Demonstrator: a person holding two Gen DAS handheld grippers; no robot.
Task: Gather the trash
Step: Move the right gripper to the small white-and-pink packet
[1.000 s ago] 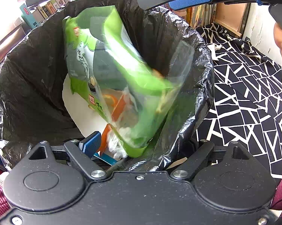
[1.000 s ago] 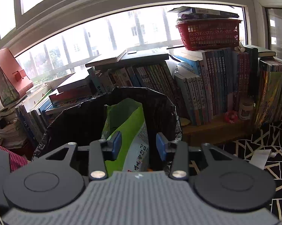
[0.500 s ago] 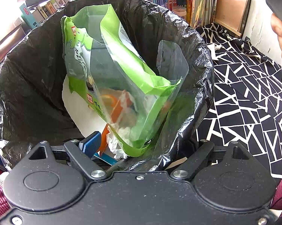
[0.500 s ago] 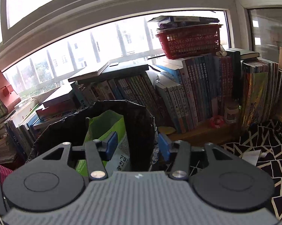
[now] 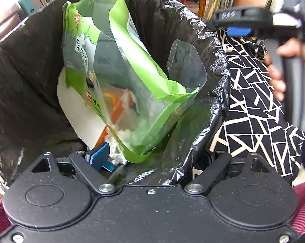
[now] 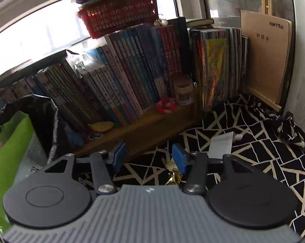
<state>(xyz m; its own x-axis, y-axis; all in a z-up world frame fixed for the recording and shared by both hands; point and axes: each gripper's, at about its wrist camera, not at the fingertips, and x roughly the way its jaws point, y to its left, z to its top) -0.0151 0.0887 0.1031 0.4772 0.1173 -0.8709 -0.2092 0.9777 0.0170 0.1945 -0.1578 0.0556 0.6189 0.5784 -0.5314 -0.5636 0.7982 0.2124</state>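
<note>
A bin lined with a black bag (image 5: pixel 193 20) holds a green snack bag (image 5: pixel 132 77), clear film (image 5: pixel 184 60) and white paper (image 5: pixel 77 109). My left gripper (image 5: pixel 151 158) is open and straddles the liner's near rim, with its left pad (image 5: pixel 97 156) inside the bin and its right finger hidden outside. A hand (image 5: pixel 278 77) holds my right gripper (image 5: pixel 239 32) to the right of the bin. In the right wrist view the right gripper (image 6: pixel 149 158) is open and empty over a black-and-white cloth (image 6: pixel 263 162). On the cloth lie a white tube (image 6: pixel 221 143) and a gold wrapper (image 6: pixel 173 174).
A row of books (image 6: pixel 142 70) stands on a low wooden shelf (image 6: pixel 136 129) behind the cloth, with a red basket (image 6: pixel 122 18) on top. A jar (image 6: pixel 183 93) and small trinkets sit on the shelf. A wooden board (image 6: pixel 265 60) leans at the far right wall.
The green bag has dropped and settled in the bin. My right gripper's jaws have widened, and it has swung right and down from the bin toward the cloth. The left gripper has stayed put.
</note>
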